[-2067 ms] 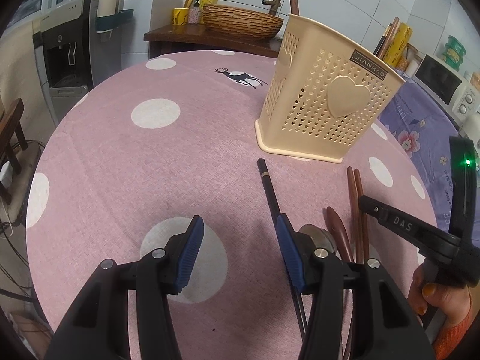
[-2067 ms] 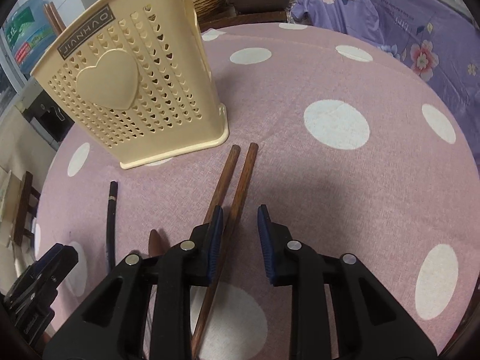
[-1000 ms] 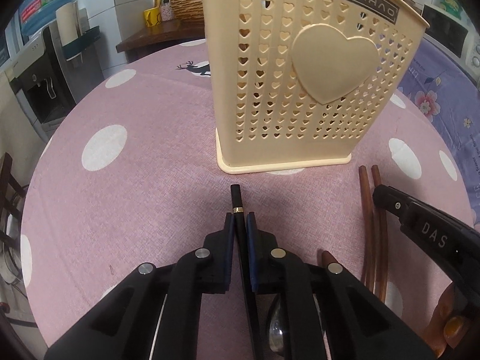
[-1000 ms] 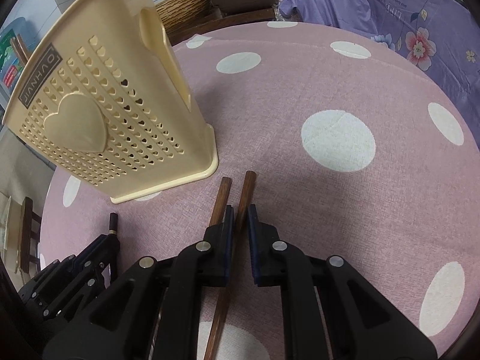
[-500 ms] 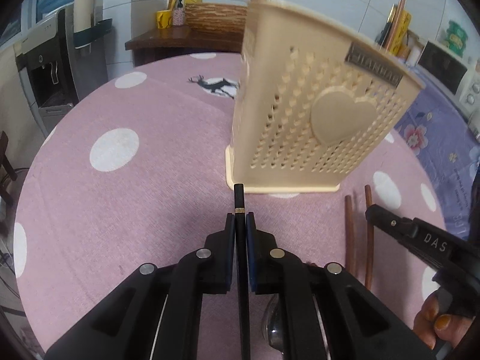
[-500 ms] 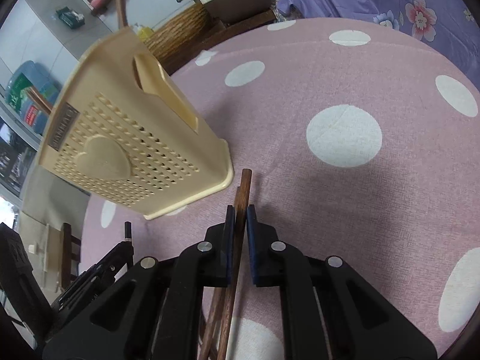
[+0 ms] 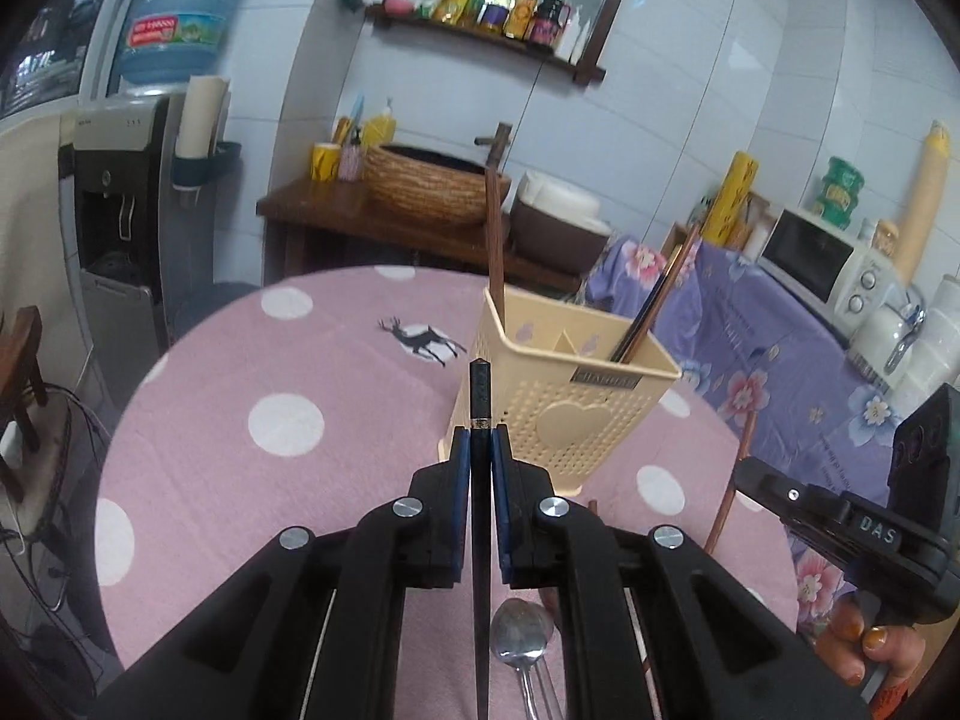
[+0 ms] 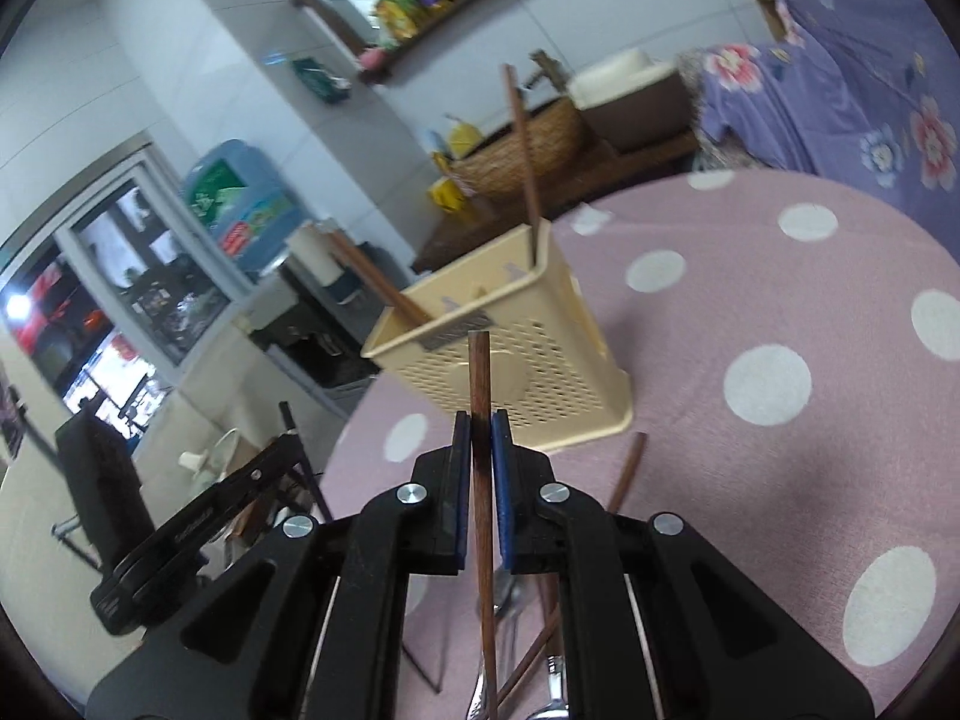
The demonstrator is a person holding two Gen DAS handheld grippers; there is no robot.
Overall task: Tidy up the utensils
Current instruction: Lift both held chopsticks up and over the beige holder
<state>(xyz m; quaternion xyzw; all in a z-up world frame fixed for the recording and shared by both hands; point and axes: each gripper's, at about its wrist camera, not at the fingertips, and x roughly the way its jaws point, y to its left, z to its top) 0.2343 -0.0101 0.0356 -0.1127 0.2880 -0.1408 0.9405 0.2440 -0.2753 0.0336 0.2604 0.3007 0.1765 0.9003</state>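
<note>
The cream utensil holder (image 7: pixel 564 402) stands on the pink dotted table (image 7: pixel 252 480) and blocks the way straight ahead. Its open top is partly taken up: one brown chopstick (image 7: pixel 495 240) stands upright in the far left corner, and a leaning pair (image 7: pixel 651 306) fills the front right corner, with free room left between them. Bare cloth is seen to the left of the holder. To its right, a chopstick (image 8: pixel 625 471) lies beside the base. Below the raised grippers, a spoon (image 7: pixel 521 636) and more utensils are crowded together on the near cloth
</note>
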